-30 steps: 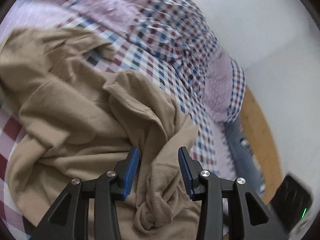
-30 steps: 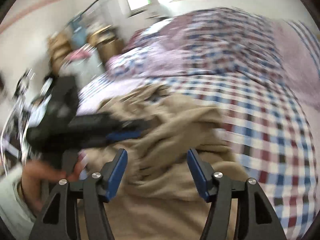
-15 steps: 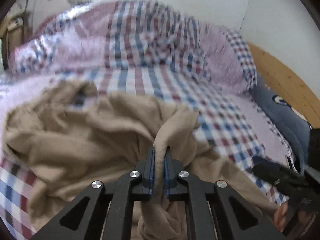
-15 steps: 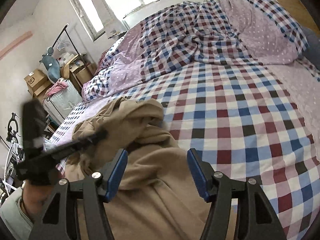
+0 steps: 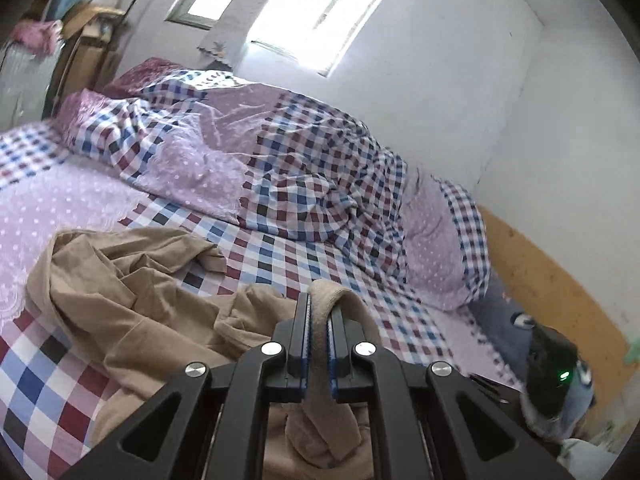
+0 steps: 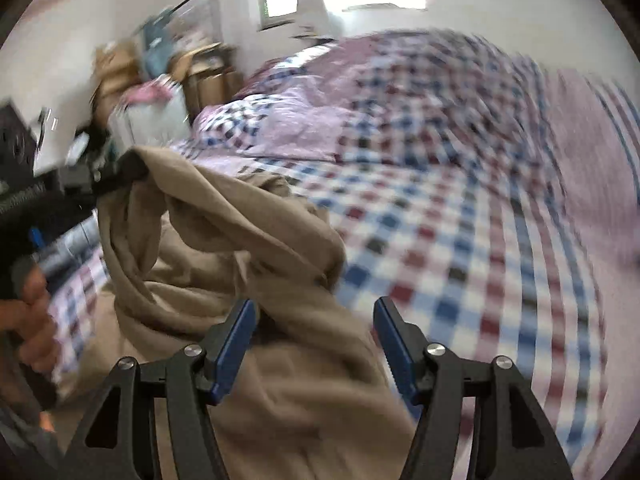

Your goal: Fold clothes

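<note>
My left hand-held gripper (image 5: 318, 334) is now clamped on a bunched ridge of the tan garment (image 5: 132, 308); a second ago its jaws stood open over that fold, and half a second ago they had just pinched it. Since then I have lifted: the left wrist view has swung up from the cloth toward the window (image 5: 304, 12), and the gripped fold rises above the rest of the garment, which lies crumpled on the checked sheet of the bed (image 5: 280, 256). In the right wrist view the same fold hangs from the left tool, held by a hand (image 6: 28, 312) at the left edge, with the fabric draping down in heavy twists.

My right hand-held gripper (image 6: 314, 334) has its jaws wide apart and holds nothing; it hovers just over the lower mass of the garment. The blur there suggests it is moving.

I judge the task is barely begun: the garment is picked up by one point only and far from flat. Next I need the right tool to find a second edge so I can spread the cloth out.
</note>
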Demonstrator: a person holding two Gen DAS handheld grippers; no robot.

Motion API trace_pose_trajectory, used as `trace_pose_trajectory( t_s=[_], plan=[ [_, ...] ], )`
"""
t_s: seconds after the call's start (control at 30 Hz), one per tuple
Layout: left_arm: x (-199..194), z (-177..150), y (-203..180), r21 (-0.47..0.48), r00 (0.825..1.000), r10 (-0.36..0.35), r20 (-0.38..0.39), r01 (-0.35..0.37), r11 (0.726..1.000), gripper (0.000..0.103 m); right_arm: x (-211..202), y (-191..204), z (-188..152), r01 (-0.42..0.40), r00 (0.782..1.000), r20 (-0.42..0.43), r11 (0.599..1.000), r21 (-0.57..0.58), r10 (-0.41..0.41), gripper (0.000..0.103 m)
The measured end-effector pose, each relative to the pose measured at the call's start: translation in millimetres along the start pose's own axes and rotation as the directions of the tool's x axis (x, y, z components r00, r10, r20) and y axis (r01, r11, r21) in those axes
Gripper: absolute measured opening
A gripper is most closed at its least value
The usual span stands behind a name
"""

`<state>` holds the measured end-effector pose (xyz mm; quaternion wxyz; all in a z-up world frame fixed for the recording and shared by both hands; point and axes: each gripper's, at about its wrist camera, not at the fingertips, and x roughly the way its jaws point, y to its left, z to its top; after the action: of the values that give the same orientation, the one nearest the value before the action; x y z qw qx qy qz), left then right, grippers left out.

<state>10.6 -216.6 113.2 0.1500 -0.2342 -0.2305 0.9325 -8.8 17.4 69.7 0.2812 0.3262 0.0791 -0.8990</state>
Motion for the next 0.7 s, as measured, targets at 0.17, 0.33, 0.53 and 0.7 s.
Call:
trace_pose_trajectory(
  t_s=[0.17,0.33,0.53,0.7],
  plan=[
    [-6,1,5,-0.013,1.000,-0.001,0.012,0.001,1.000,0.006,40,24,19,0.032,0.998,-0.046,0.990,-0.135,-0.039,0.043],
    [-9,4,11,-0.033,1.000,-0.004,0.016,0.005,0.999,0.006,52,34,32,0.100,0.993,-0.036,0.970,-0.220,-0.110,0.003],
    [5,1,12,-0.072,0.998,-0.039,-0.047,0.035,0.997,0.018,18,5,60,0.276,0.961,0.068,0.942,-0.190,-0.268,0.001],
    [6,-1,11,-0.093,0.997,-0.073,-0.035,0.069,0.993,0.073,-23,-69,95,0.431,0.900,0.099,0.901,-0.055,-0.424,0.001]
  ],
)
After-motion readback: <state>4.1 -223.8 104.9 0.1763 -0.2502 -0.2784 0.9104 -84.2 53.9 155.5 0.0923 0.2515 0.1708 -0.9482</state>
